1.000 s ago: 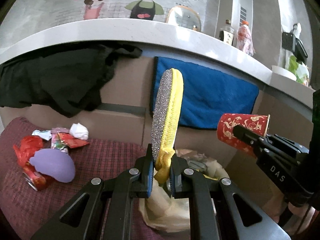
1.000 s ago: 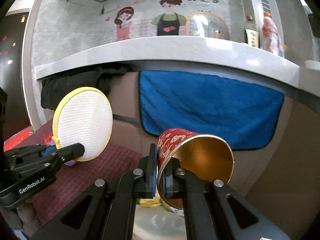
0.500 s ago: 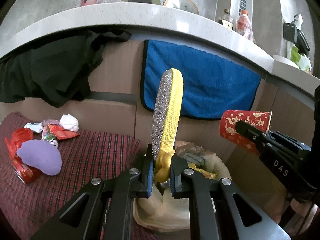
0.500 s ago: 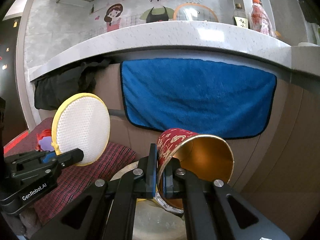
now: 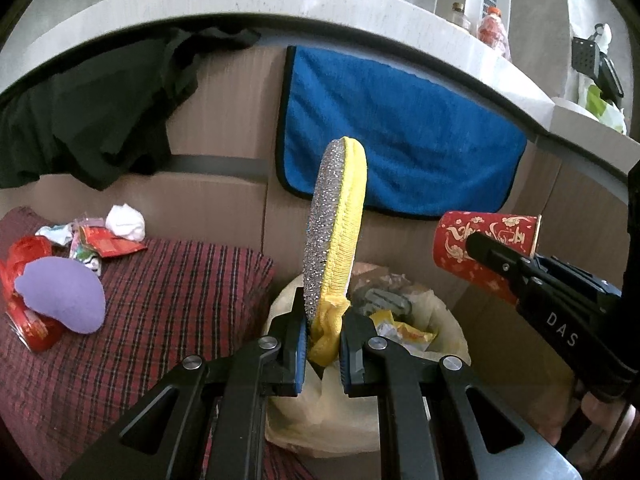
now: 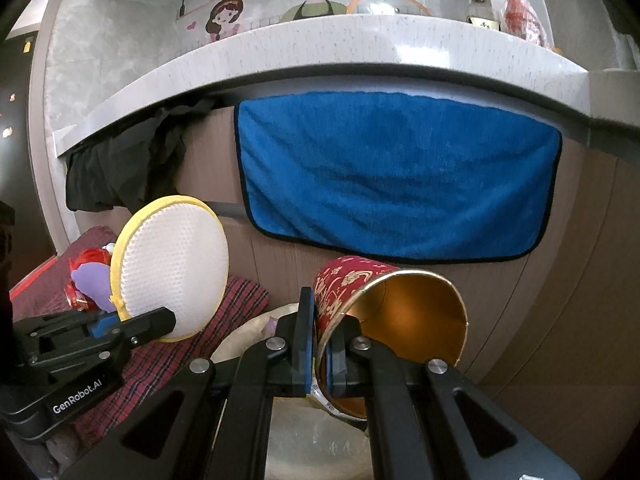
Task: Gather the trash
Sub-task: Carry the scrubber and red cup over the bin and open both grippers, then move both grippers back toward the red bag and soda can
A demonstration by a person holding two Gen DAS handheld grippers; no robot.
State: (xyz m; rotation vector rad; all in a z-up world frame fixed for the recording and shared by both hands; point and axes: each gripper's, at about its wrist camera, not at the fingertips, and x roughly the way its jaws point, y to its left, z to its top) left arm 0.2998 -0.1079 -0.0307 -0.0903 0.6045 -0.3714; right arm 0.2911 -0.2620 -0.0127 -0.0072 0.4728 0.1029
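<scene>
Left wrist view: the left gripper (image 5: 324, 344) is squeezed tight on the yellow bottom edge of a round pad (image 5: 334, 236). The pad stands up on its edge. One side is gray and sparkly, and the rim is yellow cloth. Right under it is a bin (image 5: 452, 332) with a pale bag inside, and there are wrappers and bits of paper in it. To the right, the right gripper (image 5: 476, 246) holds a red cup (image 5: 472, 244) with gold pictures on it. The cup lies on its side in the air, near the bin and higher than it. To the left is a red checked cloth (image 5: 168, 292). On it sit a purple blob (image 5: 60, 294), a red can (image 5: 28, 320), a white paper ball (image 5: 125, 222) and some crumpled wrappers (image 5: 102, 242). A blue towel (image 5: 400, 140) and a black cloth (image 5: 92, 108) hang on the wall behind.

Right wrist view: the right gripper (image 6: 318, 356) pinches the wall of the cup (image 6: 360, 292) at its rim, one finger inside and one outside. The cup is shiny gold inside, and its mouth points to the right. The bin (image 6: 240, 336) is below the fingers. On the left, the left gripper (image 6: 160, 320) holds the pad (image 6: 176, 264), and here its white bumpy side shows, with a yellow ring around it. The towel (image 6: 400, 176) hangs behind.
</scene>
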